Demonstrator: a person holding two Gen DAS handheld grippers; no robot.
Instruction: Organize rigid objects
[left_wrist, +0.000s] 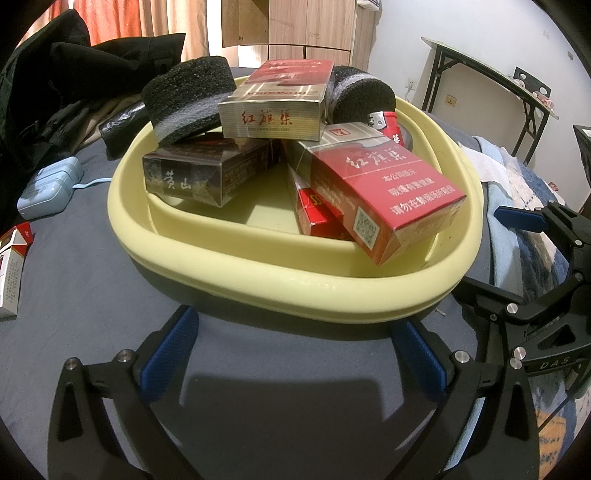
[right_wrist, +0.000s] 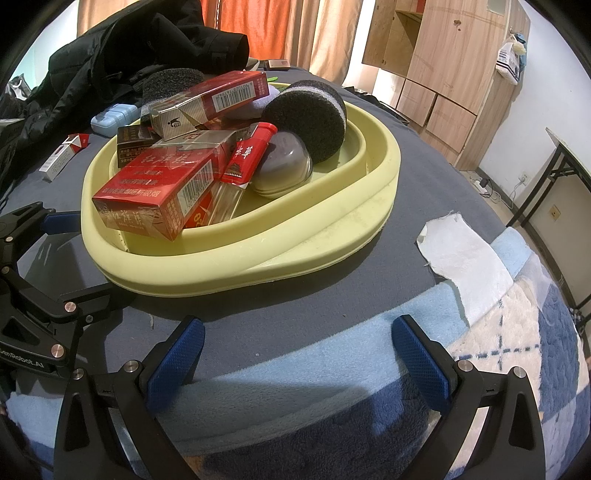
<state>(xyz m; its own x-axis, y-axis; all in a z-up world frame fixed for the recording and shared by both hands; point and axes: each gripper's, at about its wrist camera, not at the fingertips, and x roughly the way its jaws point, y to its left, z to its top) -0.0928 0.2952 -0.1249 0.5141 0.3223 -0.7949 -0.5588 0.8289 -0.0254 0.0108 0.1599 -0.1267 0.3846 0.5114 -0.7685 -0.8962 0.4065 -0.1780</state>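
A pale yellow basin (left_wrist: 229, 254) (right_wrist: 332, 229) sits on a grey-blue bed cover. It holds several cigarette packs: a red one (left_wrist: 388, 195) (right_wrist: 155, 184) leaning over the near rim, a dark one (left_wrist: 207, 173), a silver-red one (left_wrist: 273, 107) (right_wrist: 218, 99) on top. Two black foam pieces (left_wrist: 188, 92) (right_wrist: 310, 114), a red lighter (right_wrist: 251, 155) and a clear rounded case (right_wrist: 284, 166) lie in it too. My left gripper (left_wrist: 295, 354) is open and empty just in front of the basin. My right gripper (right_wrist: 295, 354) is open and empty, a little nearer than the basin.
A light blue pill box (left_wrist: 48, 192) (right_wrist: 110, 118) and a red-white cigarette pack (left_wrist: 11, 266) (right_wrist: 62, 155) lie left of the basin. Black clothing (left_wrist: 74, 74) is piled behind. A white cloth (right_wrist: 465, 254) and a plaid blanket (right_wrist: 517, 350) lie at the right. A folding table (left_wrist: 491, 85) stands beyond the bed.
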